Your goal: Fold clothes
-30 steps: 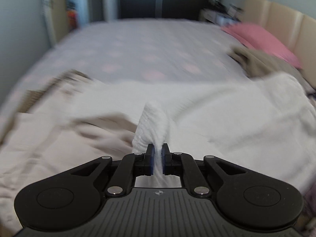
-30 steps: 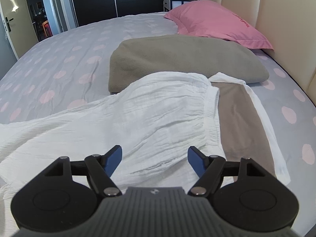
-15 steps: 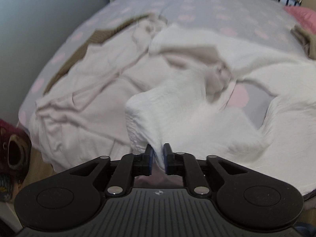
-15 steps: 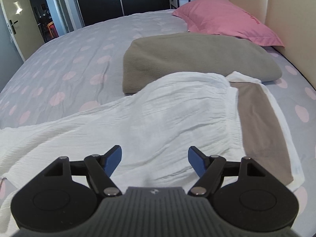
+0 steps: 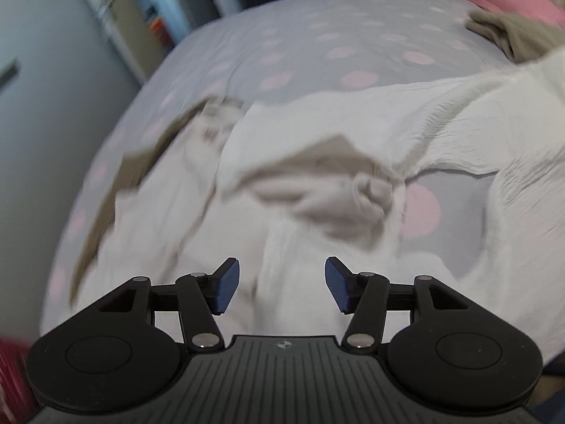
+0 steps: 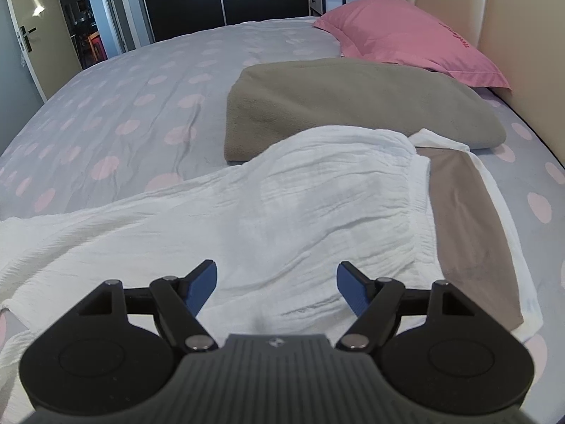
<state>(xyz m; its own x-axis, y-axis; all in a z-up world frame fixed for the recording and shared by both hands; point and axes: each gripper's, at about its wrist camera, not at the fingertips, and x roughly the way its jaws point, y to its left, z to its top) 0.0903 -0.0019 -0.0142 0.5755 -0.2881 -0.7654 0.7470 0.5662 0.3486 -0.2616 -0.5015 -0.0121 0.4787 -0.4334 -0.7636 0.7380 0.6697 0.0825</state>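
Left gripper: the black two-finger left gripper with blue pads points down at the bed; its jaws are opening, and the pads stand clear of the cloth, gripping nothing.
Cloth under it: a ridge of the white crinkled cotton garment lies below and between the parted pads, blurred in this view.
Right gripper: the black right gripper hangs over the same white garment with its blue pads spread wide, released, nothing clamped.
Task garment: it stretches across the near side of the bed, one end bunched at the left, the other end wide and flat by the right gripper.
Pale heap: a rumpled cream-and-taupe piece of clothing lies at the bed's left edge, partly under the white garment; too blurred to tell its folds.
Taupe strip: a flat grey-brown panel lies beside the white garment's right edge.
Blanket: a folded taupe fleece blanket sits just beyond the garment.
Pillow: a pink pillow rests against the beige padded headboard.
Bed: a grey sheet with pink dots covers it.
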